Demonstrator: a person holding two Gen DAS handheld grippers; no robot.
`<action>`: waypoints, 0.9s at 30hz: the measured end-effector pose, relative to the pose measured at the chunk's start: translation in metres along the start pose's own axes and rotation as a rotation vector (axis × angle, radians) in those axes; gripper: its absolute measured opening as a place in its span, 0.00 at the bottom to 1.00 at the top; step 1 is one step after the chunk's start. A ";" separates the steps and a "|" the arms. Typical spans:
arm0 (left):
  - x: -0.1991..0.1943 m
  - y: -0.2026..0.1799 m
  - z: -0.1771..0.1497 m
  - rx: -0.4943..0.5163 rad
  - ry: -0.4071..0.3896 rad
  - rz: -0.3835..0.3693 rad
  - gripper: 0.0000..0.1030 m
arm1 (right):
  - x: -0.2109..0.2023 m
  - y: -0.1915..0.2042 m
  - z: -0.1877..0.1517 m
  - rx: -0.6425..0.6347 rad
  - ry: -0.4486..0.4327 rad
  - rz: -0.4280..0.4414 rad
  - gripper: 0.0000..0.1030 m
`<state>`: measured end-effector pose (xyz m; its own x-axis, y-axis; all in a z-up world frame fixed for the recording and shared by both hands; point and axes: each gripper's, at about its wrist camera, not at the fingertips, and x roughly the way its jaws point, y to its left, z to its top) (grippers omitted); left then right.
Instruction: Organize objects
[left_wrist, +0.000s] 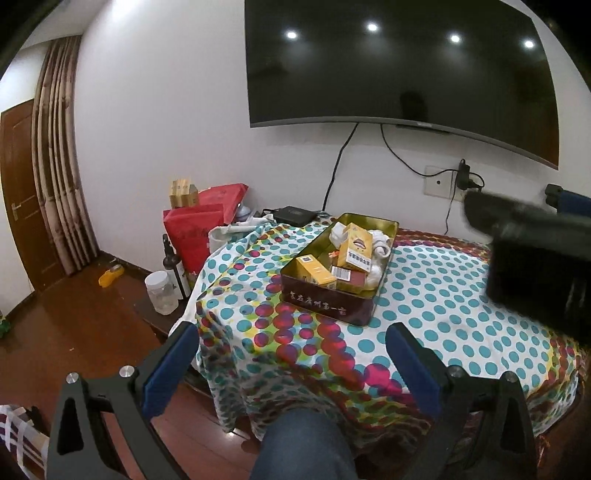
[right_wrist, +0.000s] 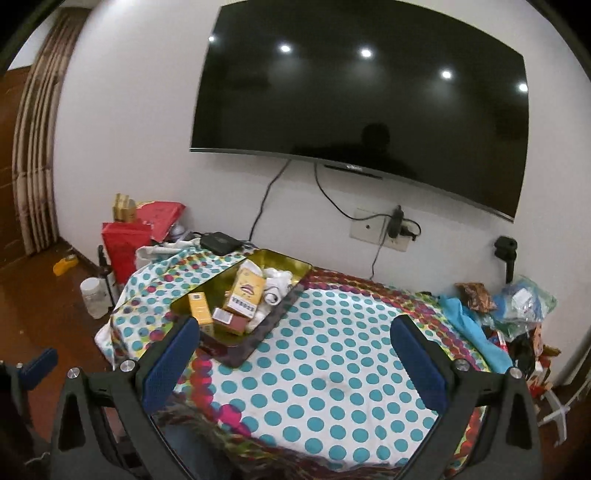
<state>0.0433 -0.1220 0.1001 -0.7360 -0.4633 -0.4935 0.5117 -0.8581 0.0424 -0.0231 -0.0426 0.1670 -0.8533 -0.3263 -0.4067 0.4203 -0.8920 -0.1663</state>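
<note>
A gold-lined rectangular tin (left_wrist: 325, 306) stands on the polka-dot tablecloth (left_wrist: 436, 295), holding yellow boxes (left_wrist: 354, 251), a small red box and white bundled items. The tin also shows in the right wrist view (right_wrist: 273, 325) with the yellow boxes (right_wrist: 245, 293). My left gripper (left_wrist: 291, 339) is open and empty, held off the table's near-left edge, short of the tin. My right gripper (right_wrist: 295, 332) is open and empty above the cloth, to the right of the tin. The right gripper's body shows blurred at the right edge of the left wrist view (left_wrist: 535, 251).
A wall-mounted TV (right_wrist: 362, 96) hangs above the table, with cables and a socket (right_wrist: 384, 229) below it. Red boxes (left_wrist: 199, 229), a dark bottle and a clear jar (left_wrist: 160, 291) stand left of the table. Cluttered bags (right_wrist: 517, 310) lie at the right. A knee (left_wrist: 303, 443) is below.
</note>
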 end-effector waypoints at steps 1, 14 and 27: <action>-0.001 -0.003 0.001 0.005 -0.001 -0.002 1.00 | -0.002 0.003 -0.002 -0.012 0.004 0.012 1.00; -0.006 -0.018 -0.001 0.033 -0.008 0.019 1.00 | 0.008 -0.016 -0.025 0.073 0.056 0.038 1.00; -0.008 -0.011 0.001 -0.010 -0.007 0.008 1.00 | 0.004 -0.018 -0.024 0.082 0.053 0.046 1.00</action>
<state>0.0429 -0.1088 0.1045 -0.7352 -0.4718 -0.4868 0.5219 -0.8522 0.0377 -0.0271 -0.0200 0.1470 -0.8150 -0.3527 -0.4597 0.4306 -0.8996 -0.0731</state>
